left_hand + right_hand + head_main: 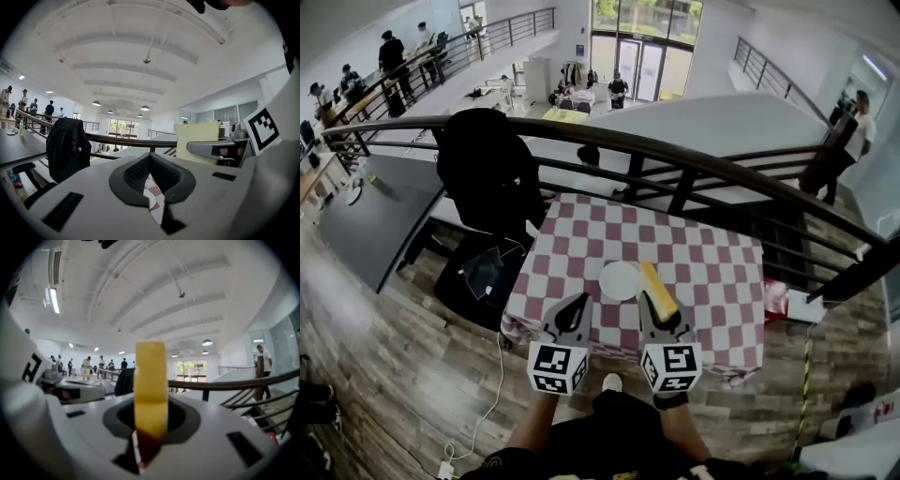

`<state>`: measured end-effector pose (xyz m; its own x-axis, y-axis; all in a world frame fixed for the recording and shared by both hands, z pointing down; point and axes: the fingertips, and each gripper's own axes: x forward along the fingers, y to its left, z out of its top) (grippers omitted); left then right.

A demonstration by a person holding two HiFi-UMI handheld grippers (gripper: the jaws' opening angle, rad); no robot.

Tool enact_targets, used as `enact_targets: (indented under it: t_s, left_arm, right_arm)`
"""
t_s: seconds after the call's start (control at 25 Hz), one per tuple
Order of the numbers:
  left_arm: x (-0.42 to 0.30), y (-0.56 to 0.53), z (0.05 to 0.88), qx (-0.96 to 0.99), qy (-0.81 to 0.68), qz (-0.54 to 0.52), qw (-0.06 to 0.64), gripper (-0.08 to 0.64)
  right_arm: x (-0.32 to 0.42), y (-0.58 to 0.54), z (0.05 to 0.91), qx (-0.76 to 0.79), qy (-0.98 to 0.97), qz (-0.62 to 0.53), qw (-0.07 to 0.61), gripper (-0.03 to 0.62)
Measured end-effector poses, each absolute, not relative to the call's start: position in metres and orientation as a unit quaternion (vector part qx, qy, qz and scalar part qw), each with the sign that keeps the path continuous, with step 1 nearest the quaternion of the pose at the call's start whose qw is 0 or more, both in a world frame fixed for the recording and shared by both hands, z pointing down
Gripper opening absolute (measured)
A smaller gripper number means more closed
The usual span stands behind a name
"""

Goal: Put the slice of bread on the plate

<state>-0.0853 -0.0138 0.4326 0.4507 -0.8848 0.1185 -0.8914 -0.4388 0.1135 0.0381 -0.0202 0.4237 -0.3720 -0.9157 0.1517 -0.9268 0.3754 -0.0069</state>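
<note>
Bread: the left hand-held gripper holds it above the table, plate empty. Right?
Wrong side. The right hand-held gripper holds the bread; the right gripper view shows its jaws clamped on the slice. The left hand-held gripper has nothing between its jaws. The rest stands: the bread is above the table and the plate is empty.

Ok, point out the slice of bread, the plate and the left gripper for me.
slice of bread point(657, 291): head view, middle of its yellow upper edge.
plate point(614, 279): head view, bare white centre.
left gripper point(581, 301): head view, midway between its fingertips.
</note>
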Motion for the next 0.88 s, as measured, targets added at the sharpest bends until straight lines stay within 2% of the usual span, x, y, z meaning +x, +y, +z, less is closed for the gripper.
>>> enact_targets:
  t_s: [0.32, 0.72, 0.88]
  left_arm:
    - [-0.055, -0.107, 0.458, 0.834, -0.540, 0.038, 0.106, 0.018]
    - [-0.057, -0.142, 0.487, 0.807, -0.568, 0.080, 0.139, 0.018]
    - [-0.054, -0.156, 0.489, 0.806, -0.569, 0.083, 0.144, 0.018]
  right_arm:
    - [0.067, -0.111, 0.444, 0.540, -0.836, 0.070, 0.074, 0.100]
    - [0.084, -0.167, 0.480, 0.531, -0.834, 0.127, 0.080, 0.100]
    - [0.088, -0.179, 0.476, 0.546, -0.826, 0.125, 0.059, 0.100]
